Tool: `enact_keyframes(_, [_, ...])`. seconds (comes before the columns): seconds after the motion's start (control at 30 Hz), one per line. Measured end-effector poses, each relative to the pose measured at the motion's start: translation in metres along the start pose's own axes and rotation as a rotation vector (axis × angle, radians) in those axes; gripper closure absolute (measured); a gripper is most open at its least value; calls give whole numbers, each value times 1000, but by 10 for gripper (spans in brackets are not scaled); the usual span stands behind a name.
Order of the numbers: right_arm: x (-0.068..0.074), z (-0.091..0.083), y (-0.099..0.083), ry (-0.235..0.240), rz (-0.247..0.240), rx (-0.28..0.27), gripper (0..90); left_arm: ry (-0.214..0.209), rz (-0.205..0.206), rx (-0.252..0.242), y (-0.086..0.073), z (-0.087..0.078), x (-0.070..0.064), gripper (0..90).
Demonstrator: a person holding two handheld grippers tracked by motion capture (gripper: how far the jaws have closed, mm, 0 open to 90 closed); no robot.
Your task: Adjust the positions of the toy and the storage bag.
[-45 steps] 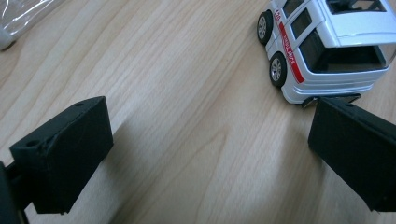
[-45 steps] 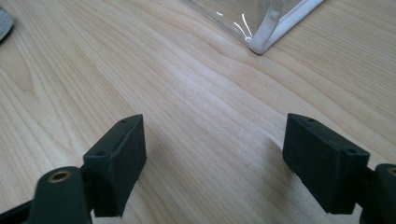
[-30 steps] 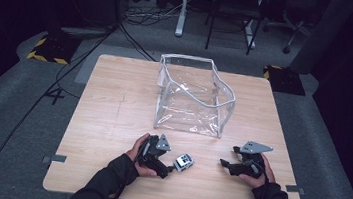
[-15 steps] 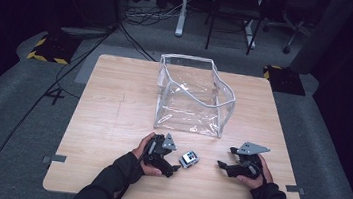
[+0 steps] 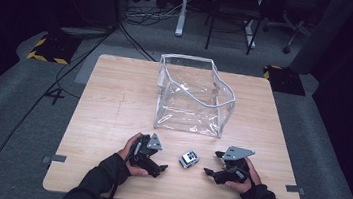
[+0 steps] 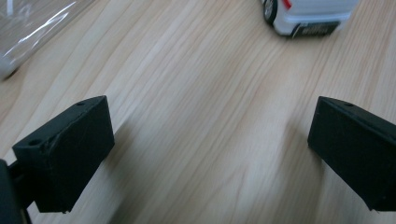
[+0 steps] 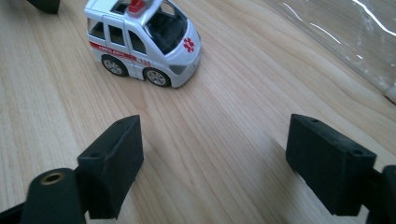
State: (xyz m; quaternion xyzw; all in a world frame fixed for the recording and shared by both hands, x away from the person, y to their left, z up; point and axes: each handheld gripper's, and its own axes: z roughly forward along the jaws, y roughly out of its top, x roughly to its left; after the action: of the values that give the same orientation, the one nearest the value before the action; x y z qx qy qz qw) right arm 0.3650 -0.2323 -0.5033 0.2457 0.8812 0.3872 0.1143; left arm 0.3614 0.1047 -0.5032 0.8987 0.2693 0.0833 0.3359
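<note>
a: where's the toy ambulance?
b: on the wooden table, between the two grippers, near the clear plastic bag but apart from it.
a: and the left gripper?
b: jaws spread wide over bare wood, the ambulance just ahead of them.
a: the right gripper?
b: jaws also spread, empty, pointing at the ambulance's front, not touching it.

One toy ambulance, one clear bag, apparently empty; two tools.
</note>
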Motion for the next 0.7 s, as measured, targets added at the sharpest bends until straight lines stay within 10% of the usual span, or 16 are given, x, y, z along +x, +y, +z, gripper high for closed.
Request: enact_keyframes(0.7, [0, 44, 39, 203, -196, 16, 119, 108, -130, -11, -64, -55, 20, 6])
